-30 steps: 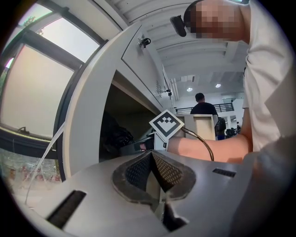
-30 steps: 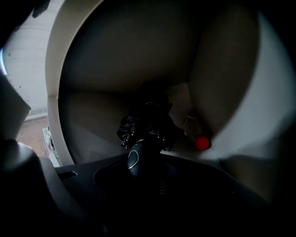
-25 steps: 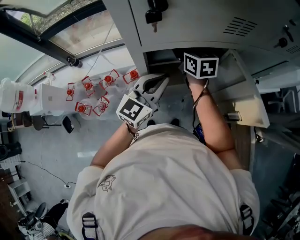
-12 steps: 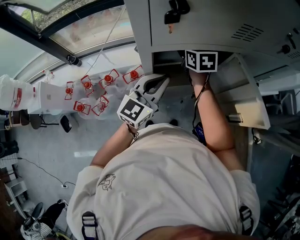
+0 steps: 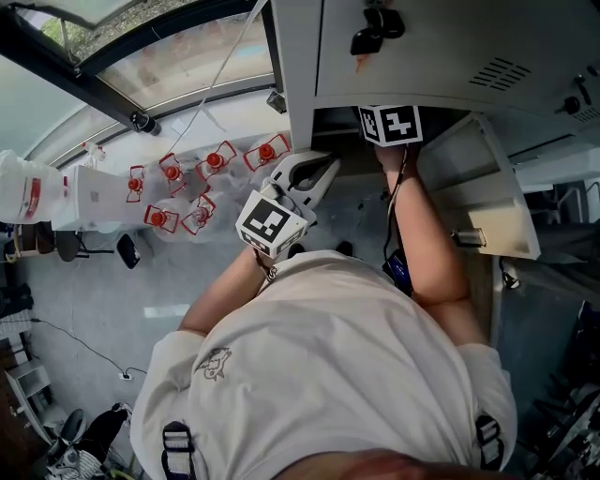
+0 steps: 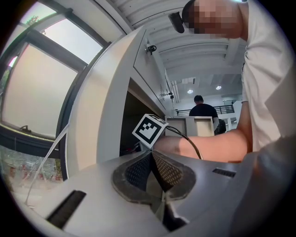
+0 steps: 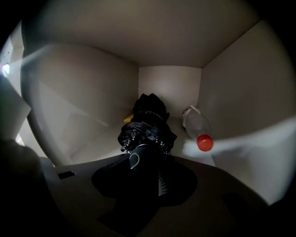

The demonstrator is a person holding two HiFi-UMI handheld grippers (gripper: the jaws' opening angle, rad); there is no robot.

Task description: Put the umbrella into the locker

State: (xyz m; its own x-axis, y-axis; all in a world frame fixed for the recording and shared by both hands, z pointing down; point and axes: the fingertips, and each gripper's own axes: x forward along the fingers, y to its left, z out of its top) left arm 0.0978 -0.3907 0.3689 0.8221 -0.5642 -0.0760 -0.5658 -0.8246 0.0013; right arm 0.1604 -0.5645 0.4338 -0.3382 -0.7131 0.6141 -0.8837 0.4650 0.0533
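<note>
A black folded umbrella (image 7: pixel 145 127) lies on the floor of the grey locker (image 5: pixel 422 56), pointing toward the back wall. My right gripper (image 7: pixel 145 172) reaches into the open compartment; in the head view only its marker cube (image 5: pixel 389 124) shows below the upper door. Its jaws are opening, with the umbrella's handle end between them and the pads no longer seeming to press on it. My left gripper (image 5: pixel 326 164) hangs outside the locker, left of the opening. Its pads (image 6: pixel 138 169) meet at the tip with nothing in them.
A clear bottle with a red cap (image 7: pixel 204 142) lies inside the locker, right of the umbrella. The compartment's door (image 5: pixel 487 187) stands swung open to the right. Keys (image 5: pixel 375 28) hang from the door above. Several red-capped objects (image 5: pixel 202 183) sit on the floor to the left.
The right gripper's cube has slid a little further under the upper door, deeper into the compartment. The left gripper has stayed in place.
</note>
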